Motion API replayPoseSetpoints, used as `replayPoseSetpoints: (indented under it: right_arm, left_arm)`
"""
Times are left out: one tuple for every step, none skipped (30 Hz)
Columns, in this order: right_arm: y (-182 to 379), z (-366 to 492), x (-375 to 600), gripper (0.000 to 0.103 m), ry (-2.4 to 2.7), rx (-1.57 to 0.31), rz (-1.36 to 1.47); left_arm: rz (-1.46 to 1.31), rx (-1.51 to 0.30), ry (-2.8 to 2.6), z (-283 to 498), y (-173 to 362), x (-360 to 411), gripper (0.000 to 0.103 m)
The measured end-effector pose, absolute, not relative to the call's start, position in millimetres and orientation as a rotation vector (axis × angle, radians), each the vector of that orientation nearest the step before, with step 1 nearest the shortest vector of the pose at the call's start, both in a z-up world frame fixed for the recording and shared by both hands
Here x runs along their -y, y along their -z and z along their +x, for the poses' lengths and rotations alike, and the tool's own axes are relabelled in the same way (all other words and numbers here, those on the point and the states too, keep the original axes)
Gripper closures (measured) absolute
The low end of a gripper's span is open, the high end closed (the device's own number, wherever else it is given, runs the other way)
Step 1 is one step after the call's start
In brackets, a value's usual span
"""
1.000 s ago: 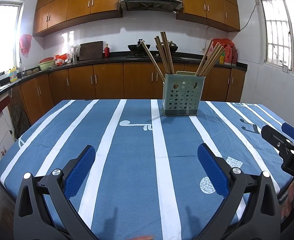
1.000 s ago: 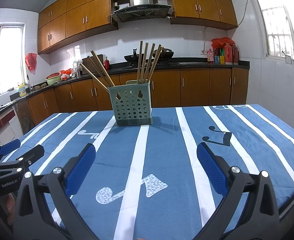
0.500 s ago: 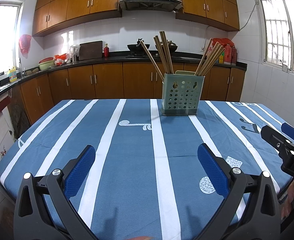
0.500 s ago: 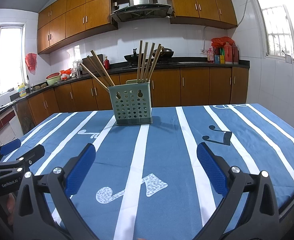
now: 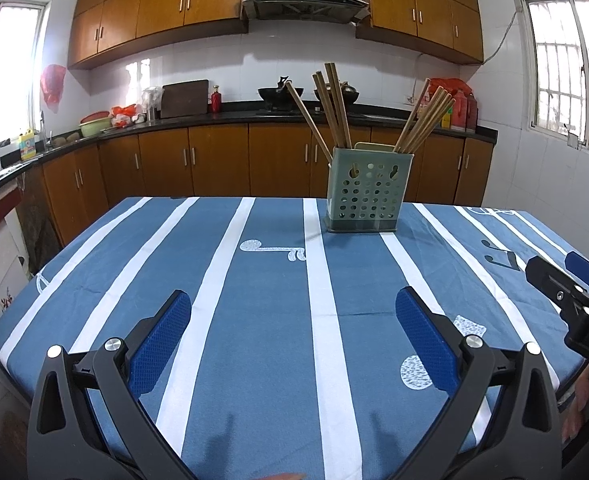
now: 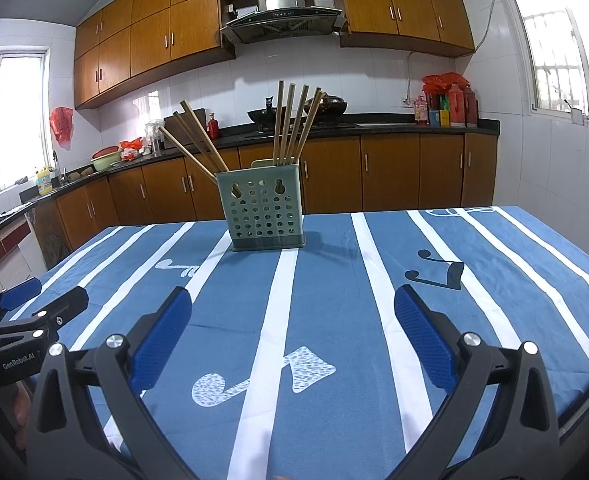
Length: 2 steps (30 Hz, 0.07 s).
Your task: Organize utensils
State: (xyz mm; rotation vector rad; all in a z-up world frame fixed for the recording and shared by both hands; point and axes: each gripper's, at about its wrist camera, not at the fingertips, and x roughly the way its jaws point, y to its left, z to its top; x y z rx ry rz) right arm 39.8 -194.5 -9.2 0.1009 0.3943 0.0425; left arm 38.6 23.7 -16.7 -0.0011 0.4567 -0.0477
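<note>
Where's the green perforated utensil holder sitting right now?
The green perforated plastic utensil holder stands upright toward the far end of the blue striped tablecloth, wooden chopsticks sticking out; right of centre in the left wrist view, left of centre in the right wrist view.

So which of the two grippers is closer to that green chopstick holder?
Hard to call; they look about level. The left gripper sits back and left of the holder, the right gripper back and right.

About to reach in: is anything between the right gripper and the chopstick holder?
Nothing visible. Only bare striped tablecloth lies between the open right gripper and the green holder with its chopsticks.
</note>
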Motion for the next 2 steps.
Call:
replayPoseSetpoints:
  right_arm:
    - [8.8,40.1,195.4,0.004,-0.043,-0.395,0.1]
    - [9.6,39.7,194.6,0.004,-0.043,-0.395,0.101]
  left_arm:
    - [-0.001,-0.457,0.048,39.0,16.4,-23.8,0.002]
    - [0.0,-0.456,0.048,39.3,16.3,-23.9,0.002]
